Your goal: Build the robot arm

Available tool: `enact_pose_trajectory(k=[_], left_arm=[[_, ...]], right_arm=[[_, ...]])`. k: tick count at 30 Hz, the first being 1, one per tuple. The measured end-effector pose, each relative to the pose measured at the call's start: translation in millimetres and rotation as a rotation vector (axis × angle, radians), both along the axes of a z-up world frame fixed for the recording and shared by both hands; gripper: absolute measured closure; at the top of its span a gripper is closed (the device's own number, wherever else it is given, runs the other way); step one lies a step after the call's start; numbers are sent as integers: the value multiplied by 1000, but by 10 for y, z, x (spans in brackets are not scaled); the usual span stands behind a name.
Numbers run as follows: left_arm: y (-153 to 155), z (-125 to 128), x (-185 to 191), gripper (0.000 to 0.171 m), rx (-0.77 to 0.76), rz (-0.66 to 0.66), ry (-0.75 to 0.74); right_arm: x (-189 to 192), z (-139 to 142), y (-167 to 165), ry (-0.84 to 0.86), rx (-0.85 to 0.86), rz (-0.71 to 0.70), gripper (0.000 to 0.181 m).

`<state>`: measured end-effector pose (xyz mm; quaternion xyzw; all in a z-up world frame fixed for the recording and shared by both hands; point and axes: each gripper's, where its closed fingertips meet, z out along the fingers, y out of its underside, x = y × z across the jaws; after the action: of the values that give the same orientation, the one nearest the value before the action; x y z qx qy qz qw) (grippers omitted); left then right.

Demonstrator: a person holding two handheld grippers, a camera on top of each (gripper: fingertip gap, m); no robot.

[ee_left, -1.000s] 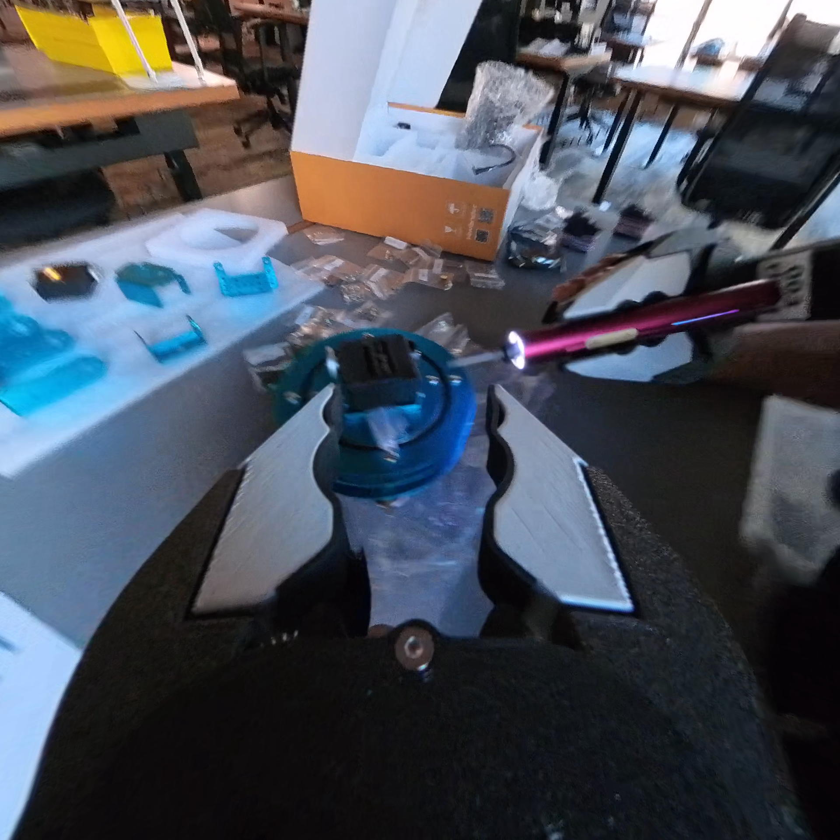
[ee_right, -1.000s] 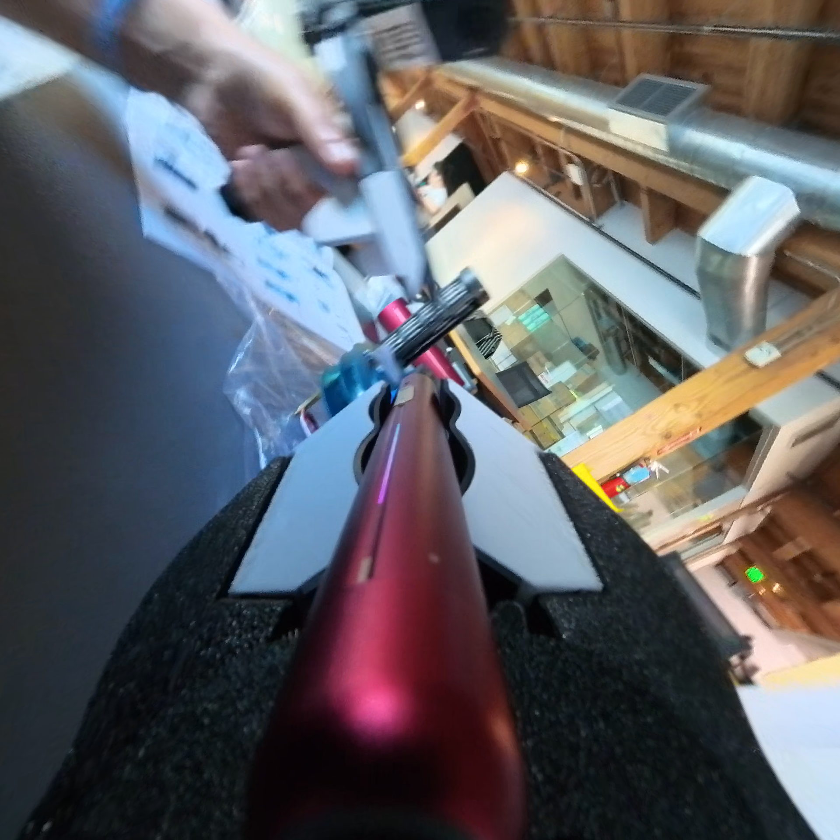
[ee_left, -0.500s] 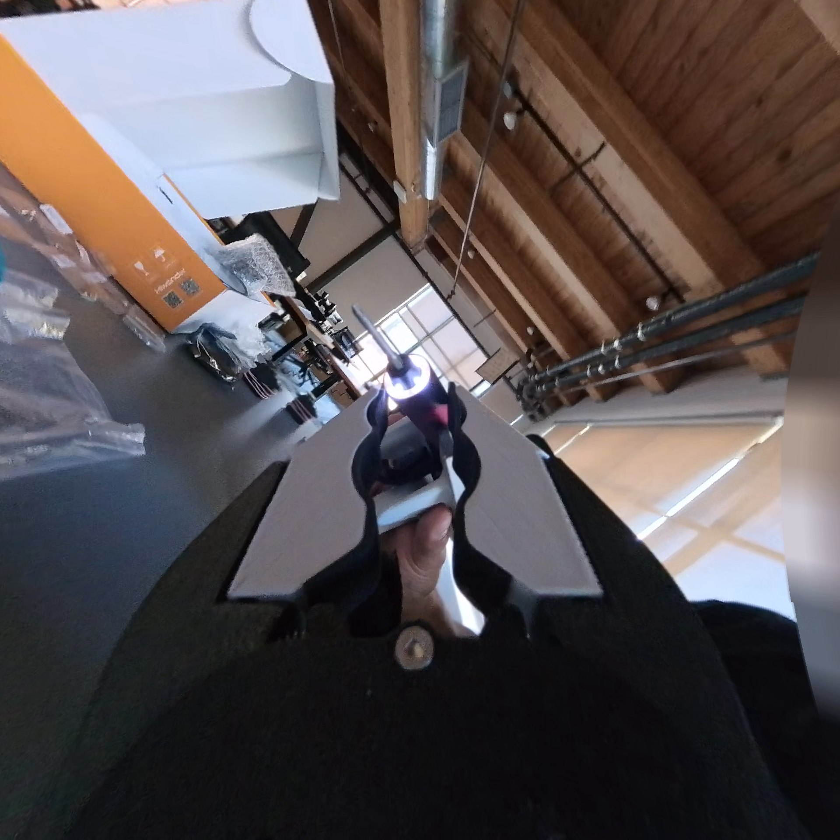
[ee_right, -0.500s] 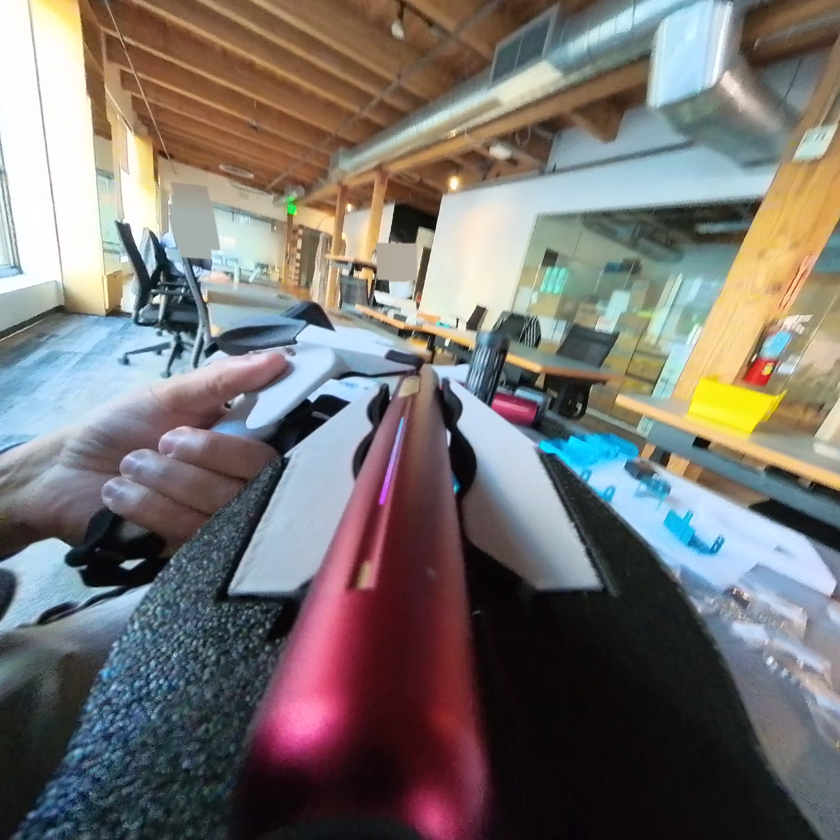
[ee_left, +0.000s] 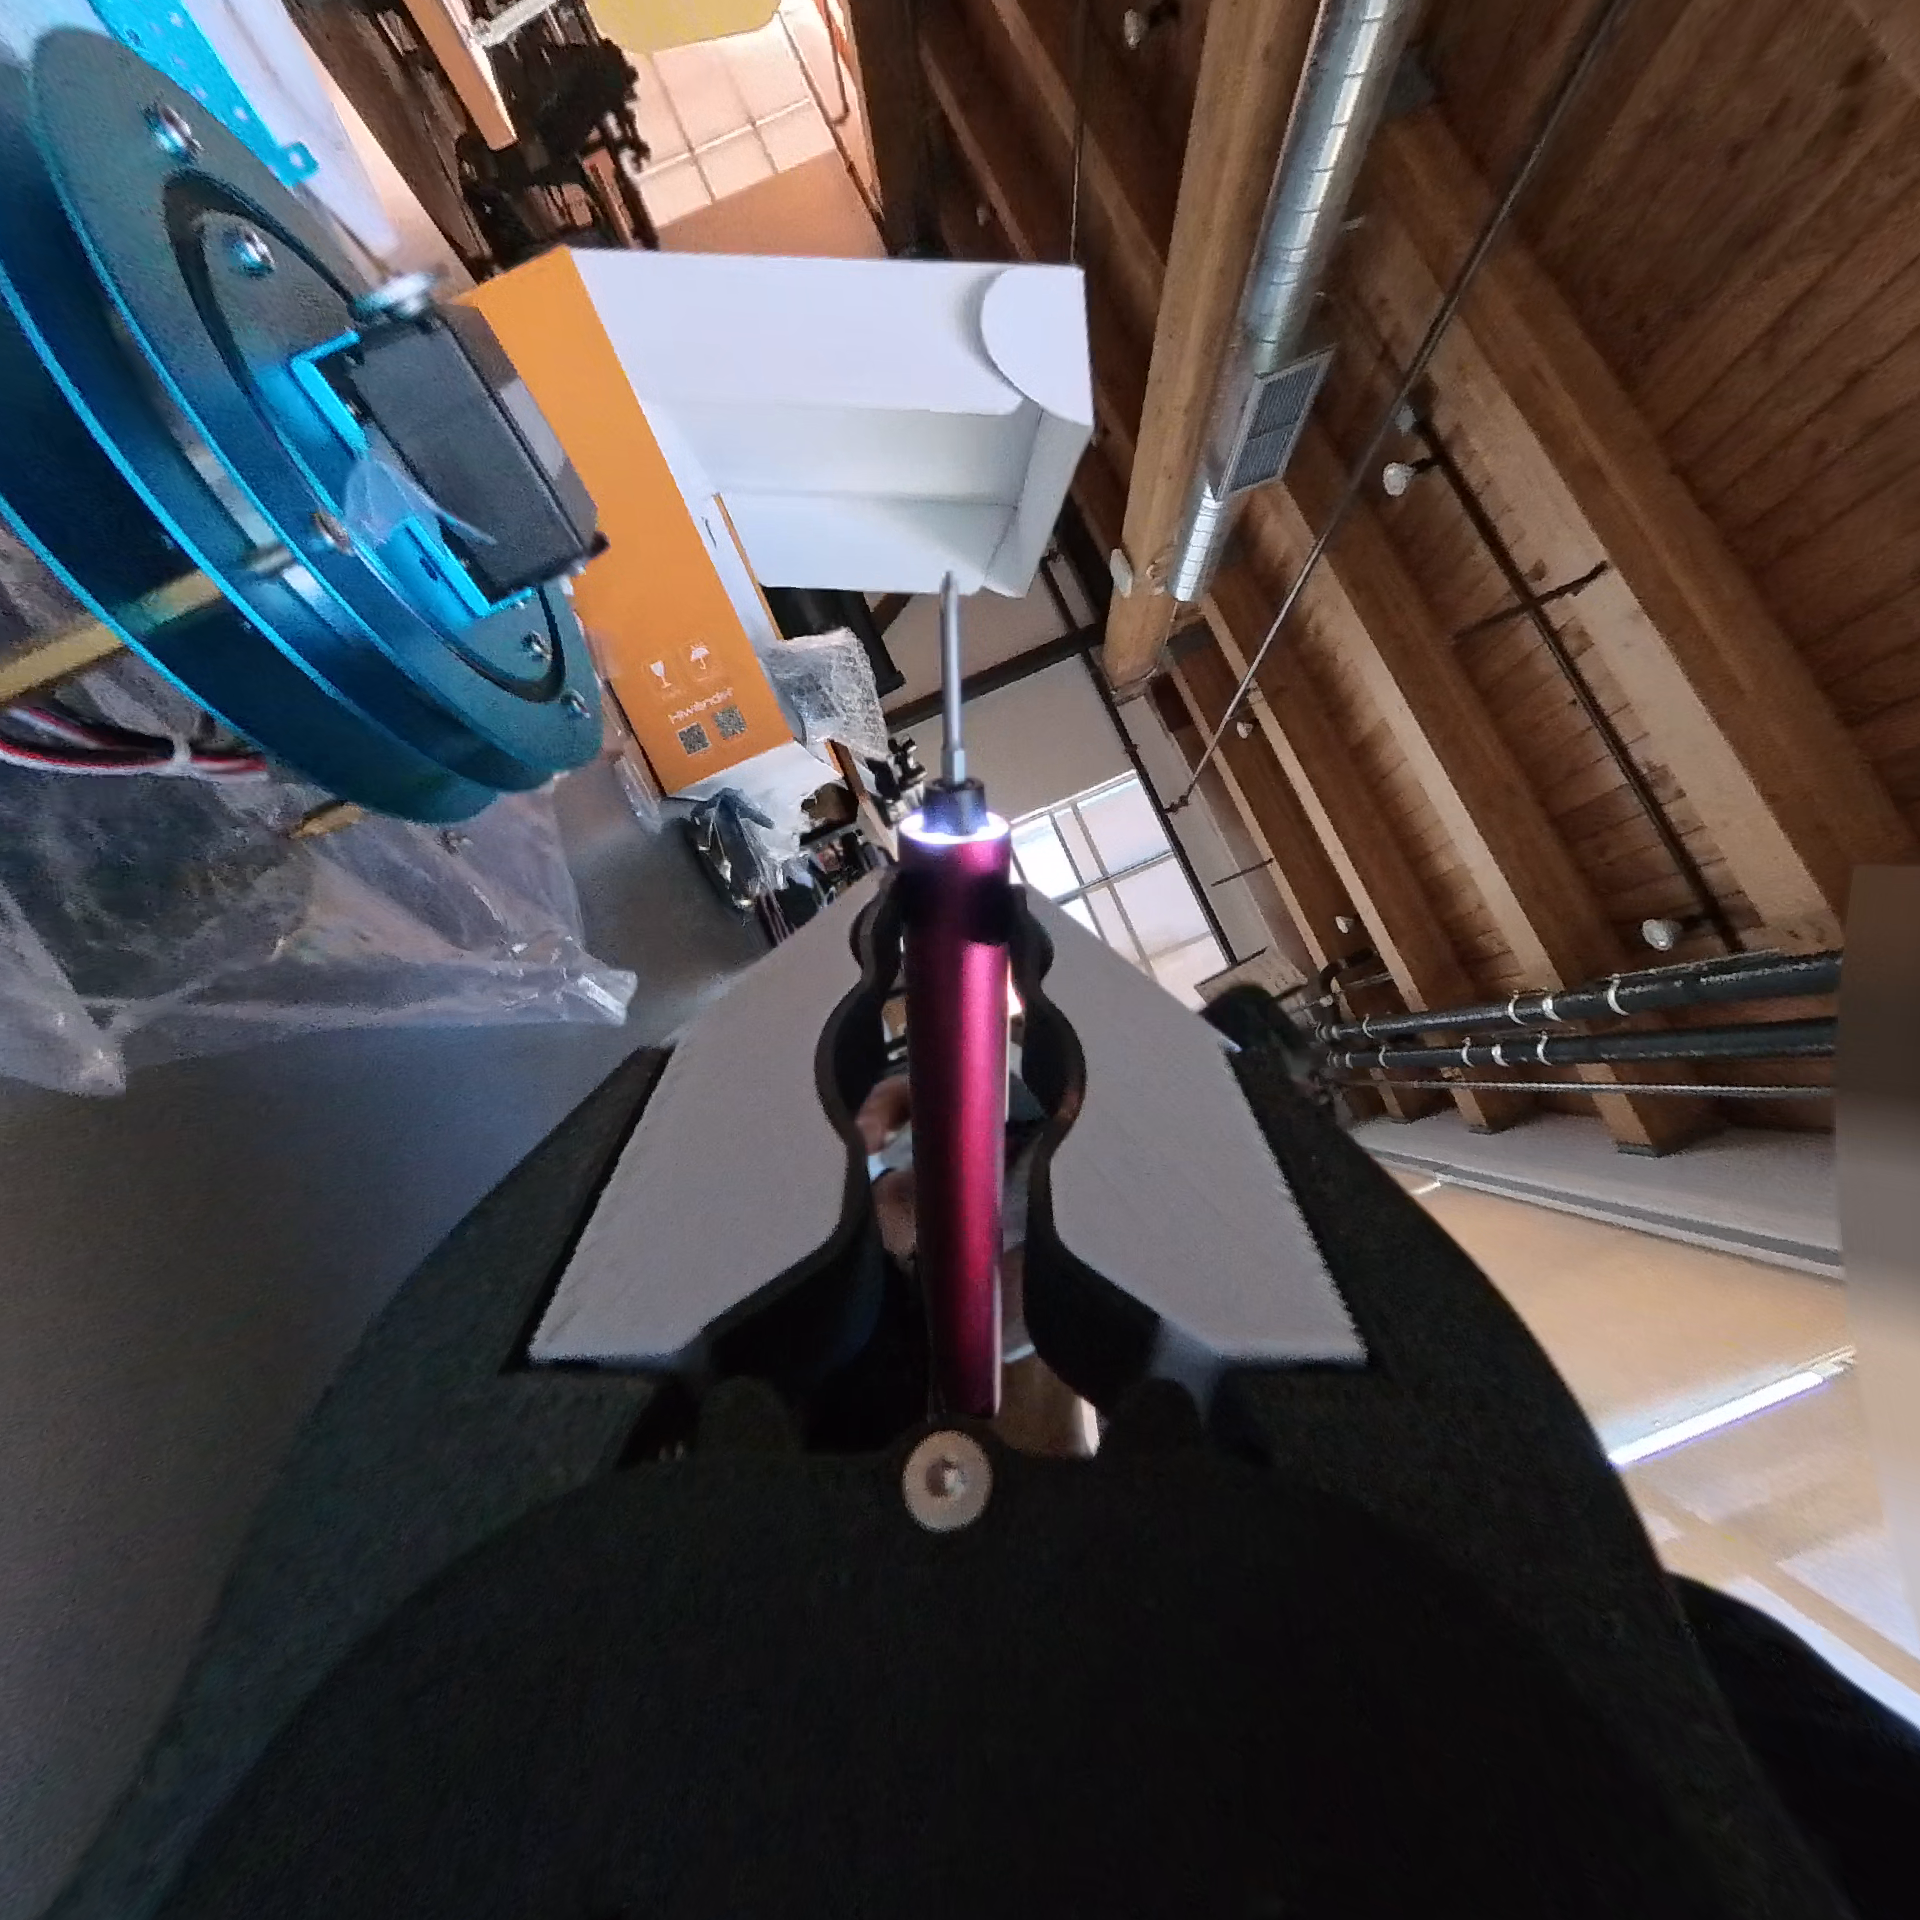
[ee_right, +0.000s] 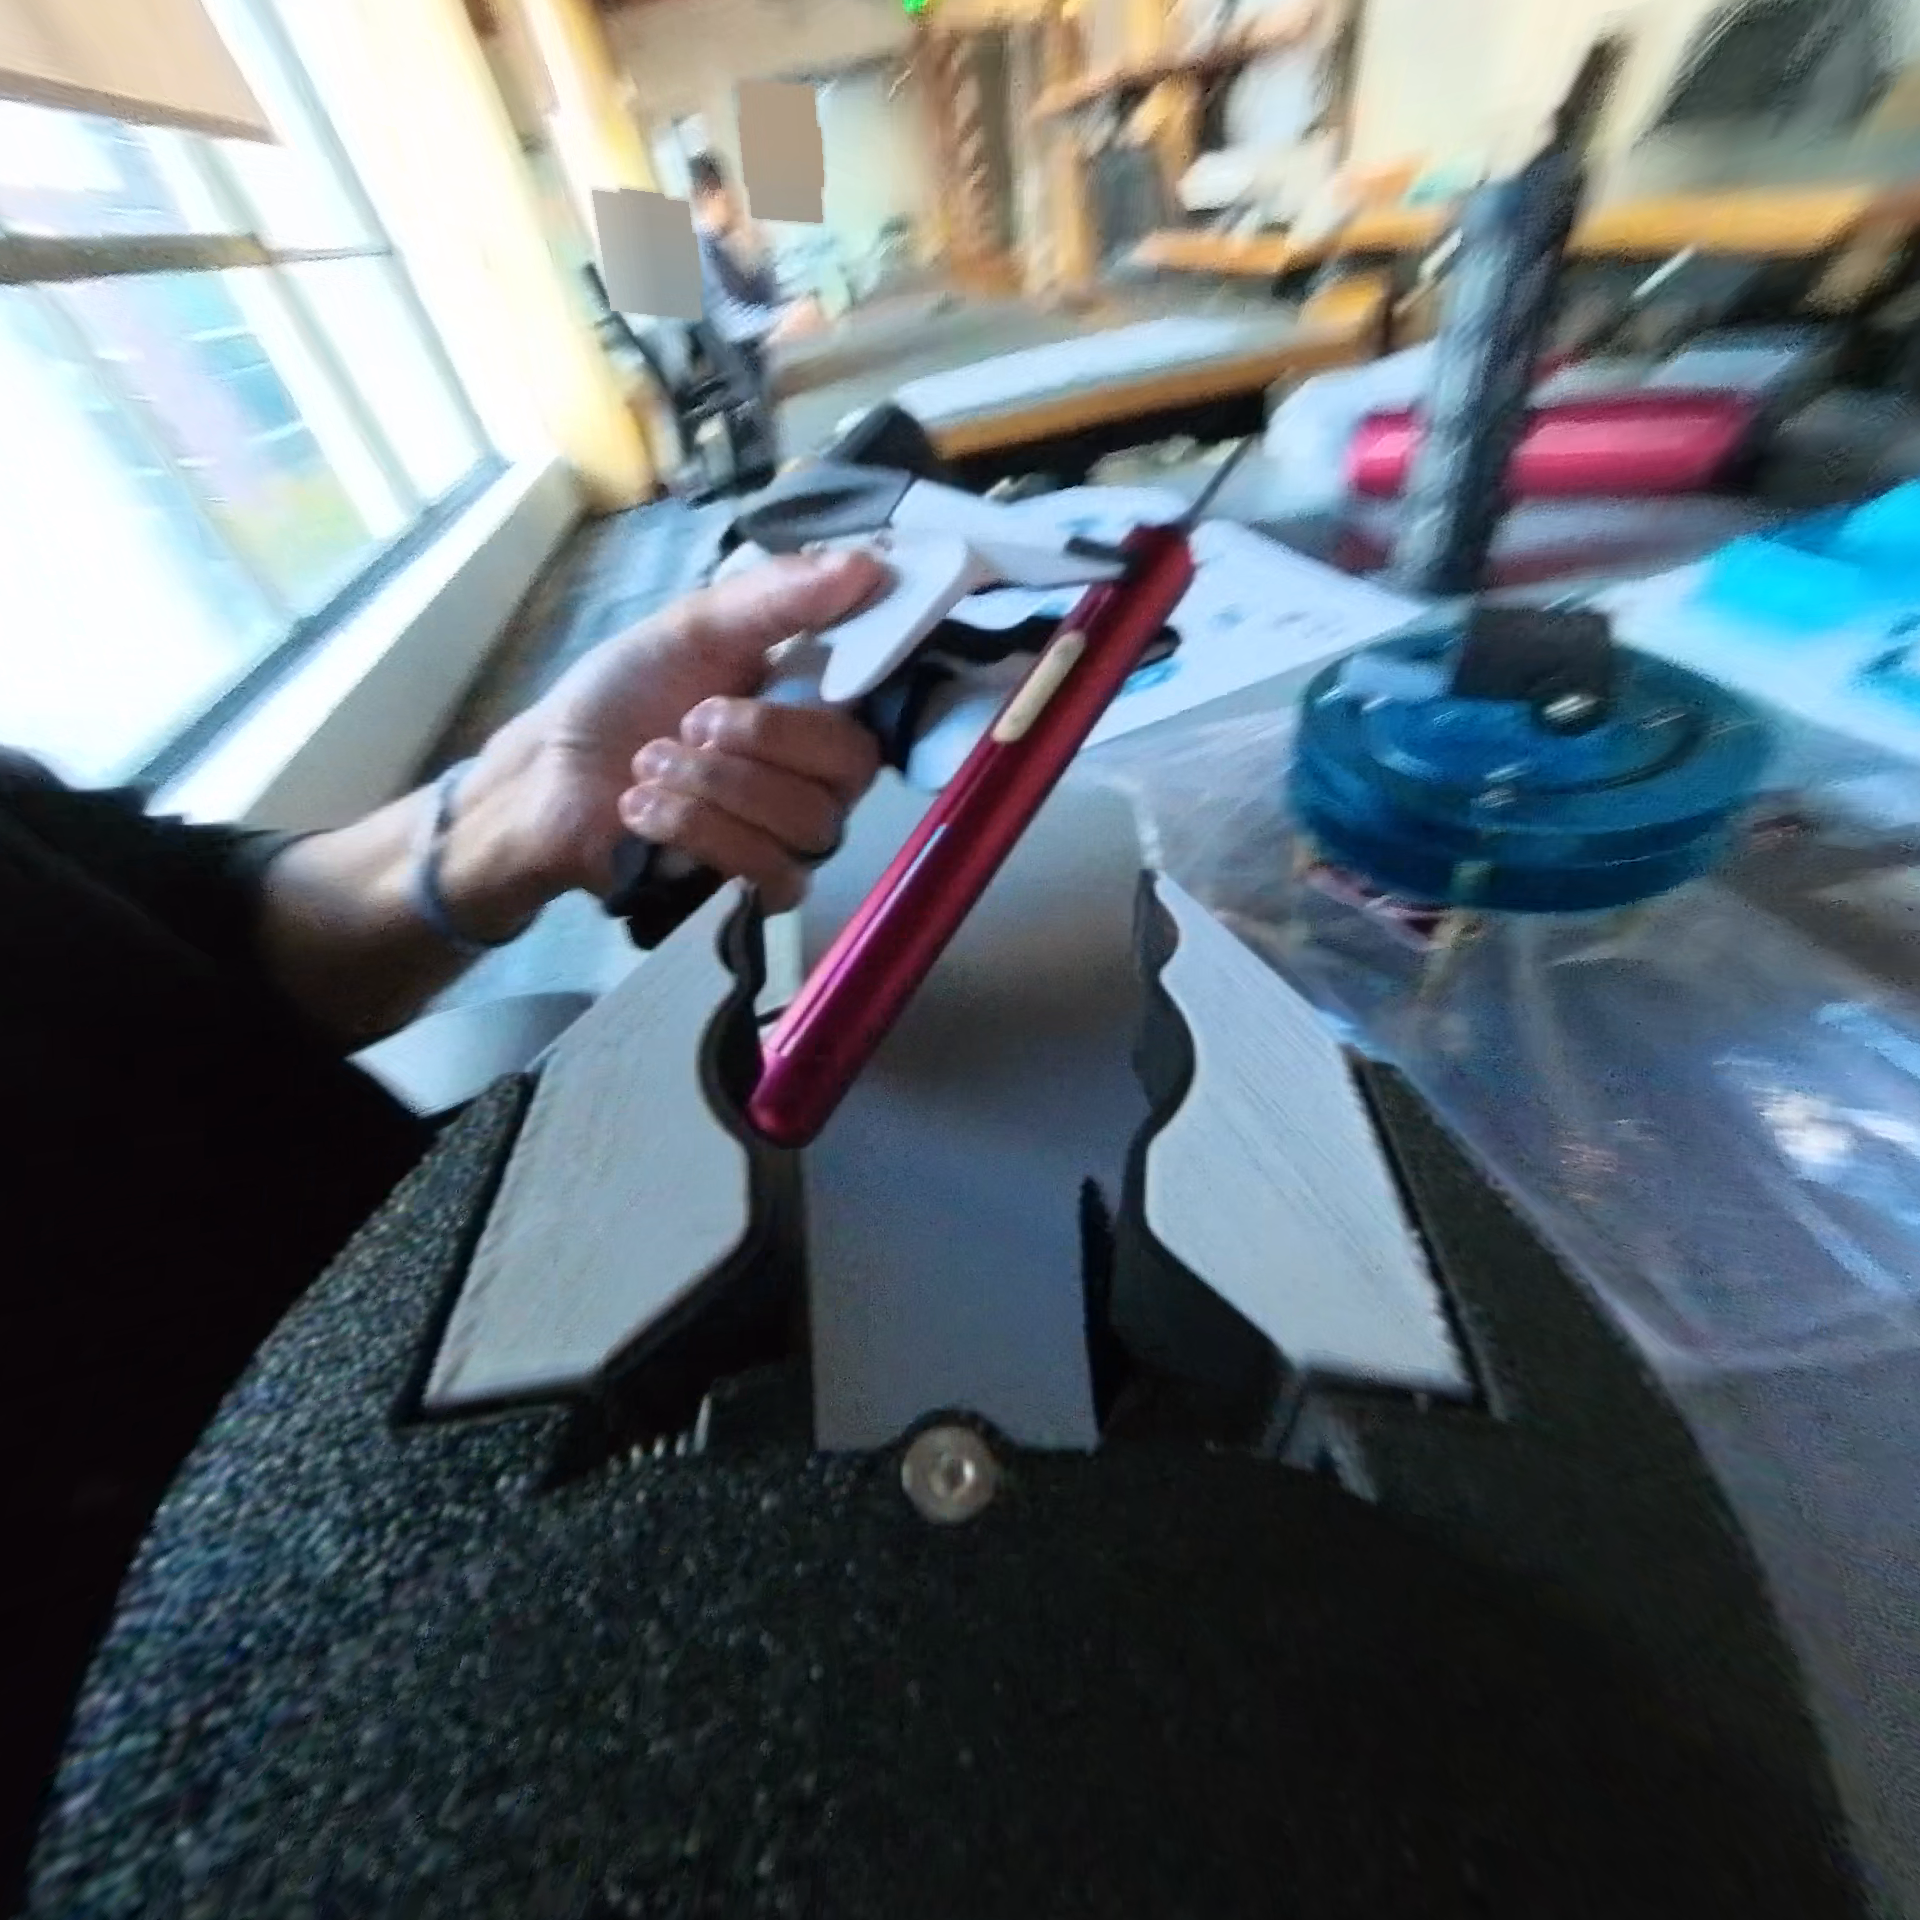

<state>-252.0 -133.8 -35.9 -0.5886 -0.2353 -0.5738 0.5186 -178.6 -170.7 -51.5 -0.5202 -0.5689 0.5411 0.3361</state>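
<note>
My left gripper [ee_left: 951,904] is shut on a magenta electric screwdriver [ee_left: 951,1091], gripping it just behind its lit front end, with the thin bit pointing forward. In the right wrist view the same screwdriver [ee_right: 966,821] is held by the left gripper's white fingers [ee_right: 987,561] in a person's hand [ee_right: 675,748]. Its rear end lies close to the left finger of my right gripper [ee_right: 945,904], which is wide open and grips nothing. A blue round disc assembly [ee_left: 260,468] with a black block on top is at the upper left; in the right wrist view it [ee_right: 1527,758] stands on the grey table at the right.
A clear plastic bag [ee_right: 1558,1091] lies under and around the blue disc. An orange and white box [ee_left: 665,582] stands behind. A red case [ee_right: 1558,447] and a dark textured cylinder [ee_right: 1486,301] are at the back right. A person [ee_right: 727,270] sits far off. Some 9 cm of space lies between my two pairs of fingers.
My left gripper left the blue disc and closed on the screwdriver's front end. My right gripper, shut on the screwdriver before, has opened and let it go.
</note>
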Motion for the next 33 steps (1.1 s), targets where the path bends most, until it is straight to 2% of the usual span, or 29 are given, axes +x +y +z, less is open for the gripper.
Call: enact_pose_trajectory(k=[2, 4, 5, 6, 7, 11, 12, 13, 15, 18, 25, 27, 29, 31, 33], left_arm=[[49, 17, 7, 154, 31, -19, 18], [81, 6, 58, 154, 55, -60, 20], [111, -18, 78, 153, 47, -72, 2], [145, -48, 106, 154, 39, -80, -6], [185, -94, 140, 153, 22, -80, -2], [295, -200, 248, 152, -8, -19, 41], [300, -248, 301, 146, -28, -7, 65], [289, -302, 381, 137, -45, -6, 90], [226, -366, 599, 135, -50, -45, 117], [176, -468, 772, 148, -62, -27, 141], [199, -424, 779, 151, -40, 75, 40], [236, -460, 678, 151, -57, 144, 60], [248, -534, 589, 151, -86, 178, 59], [250, -513, 649, 152, -58, 128, 24], [259, -465, 796, 151, -32, 51, -4]], right_arm=[[-158, -100, -38, -99, -173, 146, 109], [-261, -192, -105, -235, -420, 329, 110], [-276, -230, -158, -301, -507, 426, 114], [-292, -257, -185, -350, -560, 493, 131], [-302, -249, -194, -365, -602, 534, 153], [-242, -363, -138, -509, -755, 538, 158], [-192, -366, -155, -543, -818, 556, 160], [-136, -393, -168, -576, -820, 572, 160], [-95, -462, -139, -606, -740, 562, 159], [-93, -504, -73, -633, -653, 565, 159], [63, -463, -31, -653, -682, 681, 156], [157, -409, 138, -652, -655, 697, 138], [166, -311, 405, -626, -648, 677, 132], [-18, -290, 651, -569, -565, 604, 129], [-119, -276, 596, -579, -553, 652, 120]])
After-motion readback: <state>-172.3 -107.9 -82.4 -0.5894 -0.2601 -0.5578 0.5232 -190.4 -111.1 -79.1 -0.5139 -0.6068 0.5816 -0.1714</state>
